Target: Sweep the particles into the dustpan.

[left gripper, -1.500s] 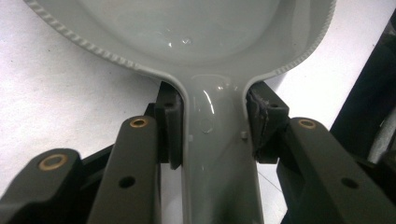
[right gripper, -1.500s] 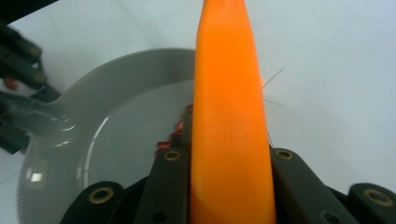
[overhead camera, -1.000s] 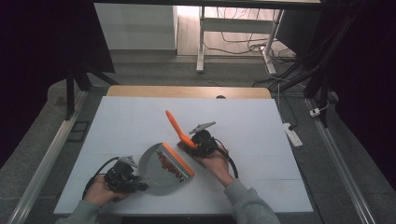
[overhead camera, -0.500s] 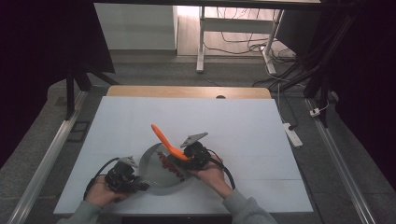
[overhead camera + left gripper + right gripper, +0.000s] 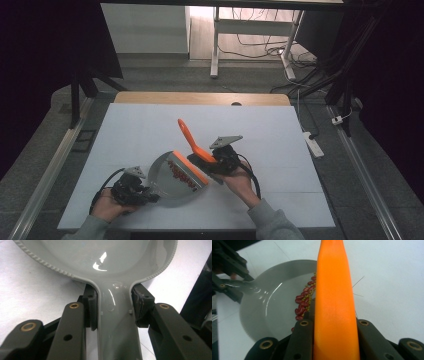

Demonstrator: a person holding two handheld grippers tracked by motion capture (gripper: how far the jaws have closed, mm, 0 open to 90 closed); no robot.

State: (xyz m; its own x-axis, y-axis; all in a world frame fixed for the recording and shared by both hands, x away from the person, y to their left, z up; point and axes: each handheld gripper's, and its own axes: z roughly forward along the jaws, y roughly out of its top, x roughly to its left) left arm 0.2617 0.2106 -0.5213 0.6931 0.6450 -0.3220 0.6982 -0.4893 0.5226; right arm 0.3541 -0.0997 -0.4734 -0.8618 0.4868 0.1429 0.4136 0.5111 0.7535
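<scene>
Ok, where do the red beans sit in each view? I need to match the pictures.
High view: red beans lie low and centre, in the grey dustpan along the brush's orange edge.
Left gripper view: the beans are not in it; the dustpan's bare pan spreads across the top.
Right gripper view: beans at centre, just left of the orange brush handle.
Shared landmark: the grey dustpan.

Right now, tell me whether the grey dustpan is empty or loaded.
Loaded. Red beans and small yellowish grains lie in the grey dustpan beside the orange brush.
</scene>
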